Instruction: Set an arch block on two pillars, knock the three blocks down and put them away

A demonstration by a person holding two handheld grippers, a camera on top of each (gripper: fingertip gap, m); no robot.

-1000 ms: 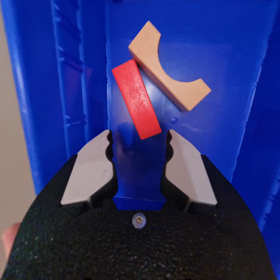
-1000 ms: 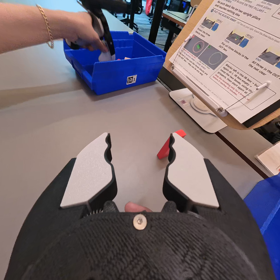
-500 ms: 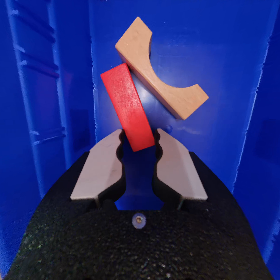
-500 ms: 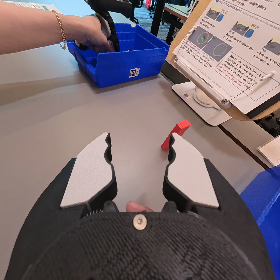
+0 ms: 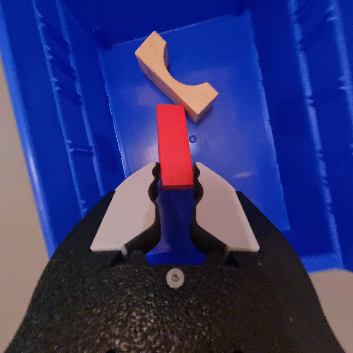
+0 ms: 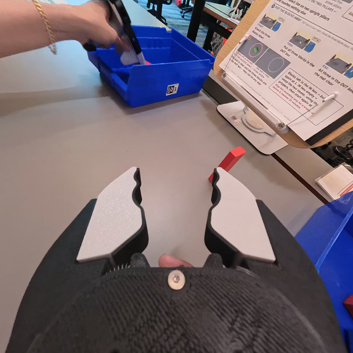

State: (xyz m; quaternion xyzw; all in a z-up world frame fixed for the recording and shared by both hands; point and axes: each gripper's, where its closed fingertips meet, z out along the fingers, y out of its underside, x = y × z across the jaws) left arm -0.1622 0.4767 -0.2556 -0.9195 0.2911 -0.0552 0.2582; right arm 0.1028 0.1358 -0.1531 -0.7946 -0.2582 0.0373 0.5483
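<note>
1. The grey counter (image 6: 95,143) filled most of the right wrist view; its far edge ran out of frame.
2. A blue bin (image 6: 152,76) stood on the counter's far side, a small tag on its front wall. In the left wrist view its walls (image 5: 66,133) were blurred and cut off by the frame.
3. A second blue bin (image 6: 328,238) showed only as a corner at the right edge, with a sliver of something red inside, too cropped to identify.
4. A tilted board (image 6: 286,66) carrying a printed sheet stood on a white base at the right, partly out of frame.
5. The left hand-held gripper (image 5: 175,168) hung over the first bin, its jaws clamped on the near end of a red block (image 5: 173,145). Whether the block's far end touched the bin floor could not be told. From the right wrist view this hand-held gripper (image 6: 131,57) was blurred, a hand (image 6: 91,28) around it.
6. The right hand-held gripper (image 6: 176,175) hovered over the counter, jaws wide apart and empty. A fingertip peeked out behind them.
7. A wooden arch block (image 5: 172,76) lay on the bin floor just beyond the red block; contact between them was unclear.
8. Another red block (image 6: 229,159) stood on the counter, its lower end hidden behind the right finger.
</note>
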